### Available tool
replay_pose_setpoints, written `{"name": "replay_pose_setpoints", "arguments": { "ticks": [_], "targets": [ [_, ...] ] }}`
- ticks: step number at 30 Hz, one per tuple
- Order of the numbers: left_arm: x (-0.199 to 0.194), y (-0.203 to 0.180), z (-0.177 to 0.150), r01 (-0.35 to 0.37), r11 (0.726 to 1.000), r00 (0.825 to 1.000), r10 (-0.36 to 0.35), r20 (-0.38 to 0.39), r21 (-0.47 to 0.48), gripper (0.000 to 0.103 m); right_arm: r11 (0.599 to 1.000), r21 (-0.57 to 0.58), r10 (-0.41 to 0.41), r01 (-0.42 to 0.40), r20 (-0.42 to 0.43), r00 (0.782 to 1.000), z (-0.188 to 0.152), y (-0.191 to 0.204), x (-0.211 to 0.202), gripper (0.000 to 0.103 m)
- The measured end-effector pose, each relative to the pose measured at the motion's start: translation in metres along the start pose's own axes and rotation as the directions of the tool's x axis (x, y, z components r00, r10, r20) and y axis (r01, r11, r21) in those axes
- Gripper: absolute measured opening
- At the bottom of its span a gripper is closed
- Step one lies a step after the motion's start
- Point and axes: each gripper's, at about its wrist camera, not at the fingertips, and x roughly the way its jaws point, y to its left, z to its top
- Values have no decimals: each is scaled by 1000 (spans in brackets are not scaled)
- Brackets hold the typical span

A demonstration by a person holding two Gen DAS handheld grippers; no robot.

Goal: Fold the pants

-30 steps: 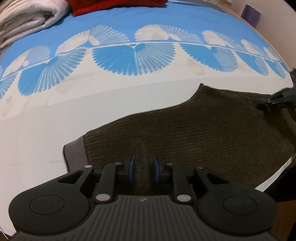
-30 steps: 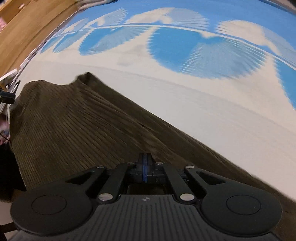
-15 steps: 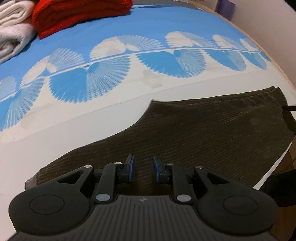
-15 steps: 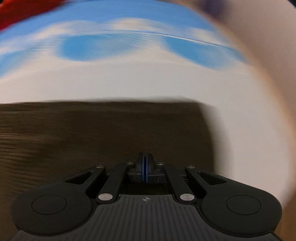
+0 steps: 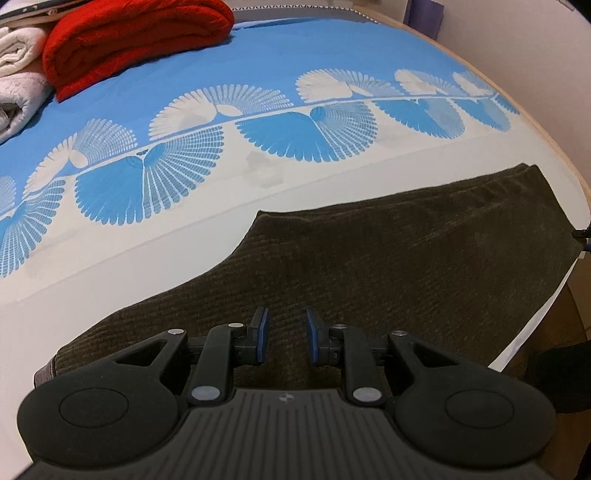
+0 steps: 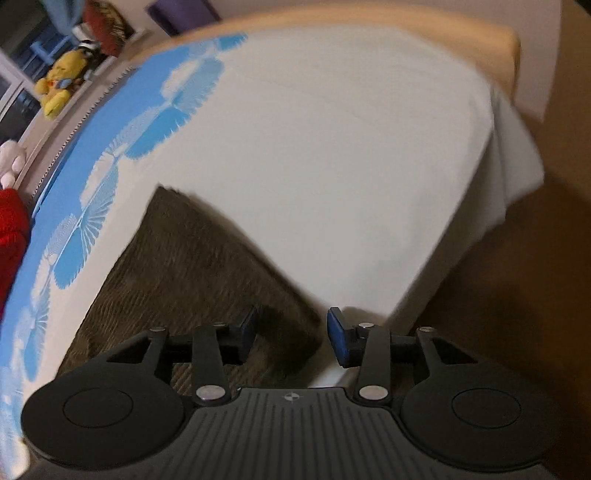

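Observation:
Dark brown corduroy pants lie flat on the bed near its front edge, with a grey waistband edge at the left. My left gripper hovers over their near part, open and empty. In the right wrist view the pants lie at the lower left with a corner under my right gripper, which is open and holds nothing. The right gripper's tip peeks in at the far right of the left wrist view.
The bed has a white and blue fan-patterned sheet. A folded red blanket and white towels lie at the back left. The bed corner drops to a wooden floor. A yellow plush toy sits beyond the bed.
My right gripper has opened from shut and swung to face the bed corner. My left gripper stayed open and shifted a little over the pants.

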Motion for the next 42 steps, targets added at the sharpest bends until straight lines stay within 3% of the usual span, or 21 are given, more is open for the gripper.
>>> {"name": "replay_pose_setpoints", "arguments": {
  "ticks": [6, 7, 8, 9, 15, 18, 20, 23, 25, 27, 30, 31, 32, 34, 35, 36, 37, 39, 41, 42],
  "targets": [
    [1, 14, -6, -30, 999, 999, 30, -17, -18, 24, 999, 39, 3, -3, -11, 1000, 4, 15, 12, 51],
    [1, 16, -7, -32, 999, 999, 32, -18, -19, 24, 999, 48, -6, 6, -8, 1000, 4, 18, 14, 49],
    [1, 17, -7, -34, 999, 999, 34, -19, -18, 24, 999, 51, -15, 15, -3, 1000, 5, 19, 18, 37],
    [1, 18, -7, -37, 999, 999, 37, -19, -17, 24, 998, 56, -19, 19, 6, 1000, 6, 20, 19, 33],
    [-6, 26, -4, -25, 999, 1000, 26, 8, -39, 24, 994, 110, 5, -15, 92, 996, 7, 40, 2, 26],
    [-12, 32, -4, -19, 998, 999, 21, 26, -61, 24, 996, -85, -5, 24, 221, 975, -7, 94, -25, 26],
    [-15, 36, -6, -24, 997, 999, 26, 29, -69, 24, 968, -250, 44, 40, 320, 946, -32, 140, -45, 25],
    [-19, 46, -11, -31, 996, 999, 34, 32, -85, 24, 853, -519, 200, 56, 424, 883, -101, 215, -74, 25],
    [-23, 53, -17, -34, 995, 999, 37, 35, -96, 24, 739, -673, 335, 41, 420, 843, -166, 261, -86, 25],
    [-26, 61, -24, -39, 993, 998, 43, 34, -108, 24, 629, -777, 450, -7, 357, 818, -224, 297, -91, 25],
    [-30, 73, -35, -55, 991, 998, 58, 25, -123, 24, 440, -892, 571, -104, 189, 799, -305, 342, -84, 26],
    [-32, 78, -38, -61, 990, 998, 64, 20, -128, 24, 380, -915, 581, -133, 124, 805, -328, 353, -76, 27],
    [-33, 81, -42, -65, 989, 998, 67, 17, -133, 24, 314, -934, 564, -173, 37, 825, -352, 363, -62, 30],
    [-35, 91, -47, -72, 986, 997, 75, 12, -149, 24, 191, -948, 443, -256, -149, 884, -394, 379, -26, 32],
    [-37, 96, -50, -73, 984, 997, 76, 12, -160, 24, 139, -943, 361, -301, -235, 902, -412, 383, -9, 32],
    [-38, 100, -52, -72, 982, 997, 75, 12, -173, 24, 87, -935, 302, -344, -305, 903, -427, 384, 2, 37],
    [-40, 105, -55, -71, 980, 997, 74, 12, -184, 24, 40, -946, 302, -320, -294, 907, -439, 383, 1, 48],
    [-43, 109, -57, -70, 979, 997, 74, 16, -189, 24, -18, -954, 337, -298, -287, 897, -444, 387, -11, 46],
    [-45, 111, -59, -69, 981, 997, 75, 22, -182, 27, 12, -932, 388, -362, -329, 861, -429, 392, -21, 48],
    [-44, 112, -59, -71, 981, 997, 76, 21, -181, 27, 38, -930, 405, -367, -321, 856, -428, 392, -26, 48]
  ]
}}
